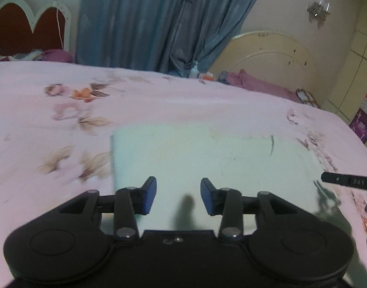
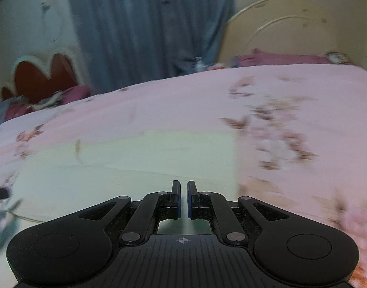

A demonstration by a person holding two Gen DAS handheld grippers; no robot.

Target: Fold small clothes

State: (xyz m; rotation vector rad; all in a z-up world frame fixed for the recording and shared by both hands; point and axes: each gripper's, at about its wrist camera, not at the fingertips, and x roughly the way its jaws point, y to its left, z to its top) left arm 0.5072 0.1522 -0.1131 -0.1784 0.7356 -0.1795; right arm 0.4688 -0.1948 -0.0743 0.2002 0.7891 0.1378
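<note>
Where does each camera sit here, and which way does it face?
Left wrist: on the left tool, looking forward and down over the pale green cloth on the pink floral bedspread; open fingers show, the right tool at the right edge.
Right wrist: on the right tool, same heading; its near-closed fingers show above the cloth.
Shared: cloth, bedspread, blue curtain, cream headboard.
</note>
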